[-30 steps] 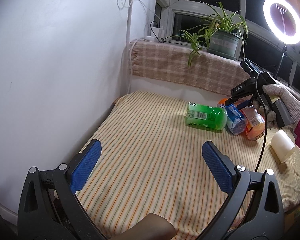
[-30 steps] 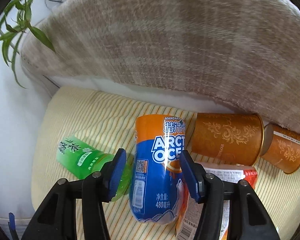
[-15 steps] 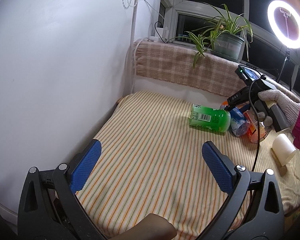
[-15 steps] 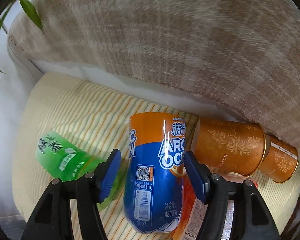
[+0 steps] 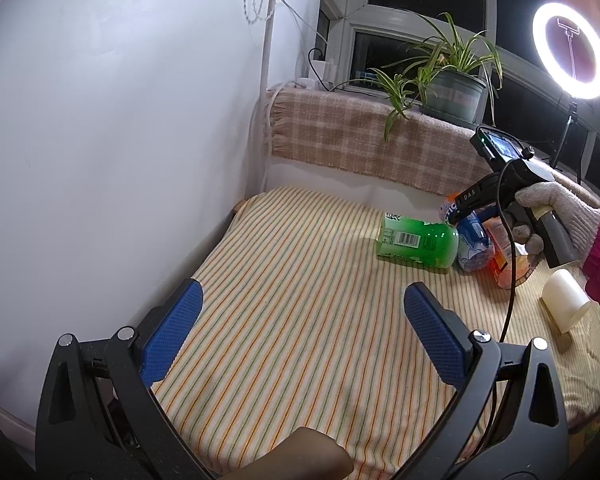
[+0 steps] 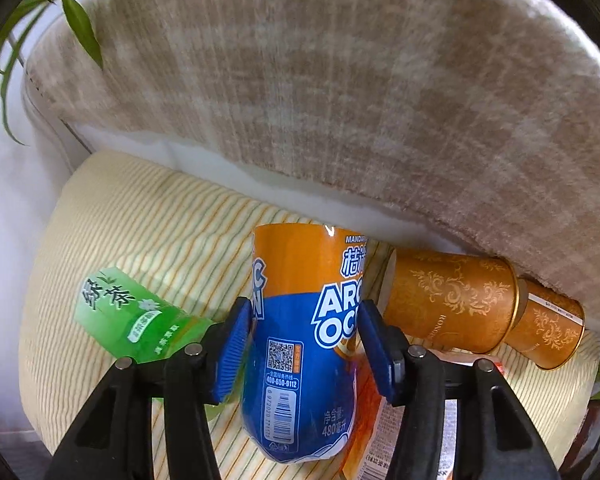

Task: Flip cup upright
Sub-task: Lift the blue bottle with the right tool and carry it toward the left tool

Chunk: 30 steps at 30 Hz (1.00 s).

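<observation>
An orange-and-blue "Arctic Ocean" cup lies on its side on the striped cloth, also seen in the left wrist view. My right gripper has its blue pads pressed against both sides of it. A green cup lies on its side just left of it, also in the right wrist view. My left gripper is open and empty, low over the near part of the cloth, far from the cups.
Two orange patterned cups lie on their sides at the right by the plaid blanket. A red-orange cup and a white paper cup lie at the right. White wall on the left; potted plant and ring light behind.
My right gripper has moved in around the orange-and-blue cup and its pads have closed onto its sides. The left gripper has barely moved.
</observation>
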Tool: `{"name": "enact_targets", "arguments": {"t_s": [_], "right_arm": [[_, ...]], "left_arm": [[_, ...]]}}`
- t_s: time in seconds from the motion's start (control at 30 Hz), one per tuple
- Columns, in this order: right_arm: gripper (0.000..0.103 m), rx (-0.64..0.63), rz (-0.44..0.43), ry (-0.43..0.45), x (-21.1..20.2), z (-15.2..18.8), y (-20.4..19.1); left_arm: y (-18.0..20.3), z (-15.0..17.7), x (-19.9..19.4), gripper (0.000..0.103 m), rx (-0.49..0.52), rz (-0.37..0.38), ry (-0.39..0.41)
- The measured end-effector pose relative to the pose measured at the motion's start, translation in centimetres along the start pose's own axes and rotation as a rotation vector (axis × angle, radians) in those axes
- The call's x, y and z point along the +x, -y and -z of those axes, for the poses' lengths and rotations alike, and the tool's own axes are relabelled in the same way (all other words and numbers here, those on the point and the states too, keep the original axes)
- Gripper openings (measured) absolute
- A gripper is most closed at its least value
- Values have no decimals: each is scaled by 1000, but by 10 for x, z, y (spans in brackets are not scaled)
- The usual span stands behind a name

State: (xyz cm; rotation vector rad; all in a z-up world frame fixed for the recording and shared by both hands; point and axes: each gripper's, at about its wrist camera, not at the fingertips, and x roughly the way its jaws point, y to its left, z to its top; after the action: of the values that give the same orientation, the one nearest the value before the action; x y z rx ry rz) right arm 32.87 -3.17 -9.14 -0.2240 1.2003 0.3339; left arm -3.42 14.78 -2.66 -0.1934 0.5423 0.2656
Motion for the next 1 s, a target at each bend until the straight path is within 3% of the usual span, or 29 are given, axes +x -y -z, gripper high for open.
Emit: {"name": "enact_targets", "arguments": {"t_s": [0.47, 0.73, 1.0], "right_arm": [[56, 0, -56, 147, -74, 30, 19], [56, 29, -177, 193, -116, 67, 38], [56, 70, -293, 181, -128, 119, 40]], "left_arm": [[15, -4, -7, 102, 26, 23, 18], [30, -5, -11, 102, 50, 46, 26], [47, -2, -12, 102, 75, 76, 21]]}}
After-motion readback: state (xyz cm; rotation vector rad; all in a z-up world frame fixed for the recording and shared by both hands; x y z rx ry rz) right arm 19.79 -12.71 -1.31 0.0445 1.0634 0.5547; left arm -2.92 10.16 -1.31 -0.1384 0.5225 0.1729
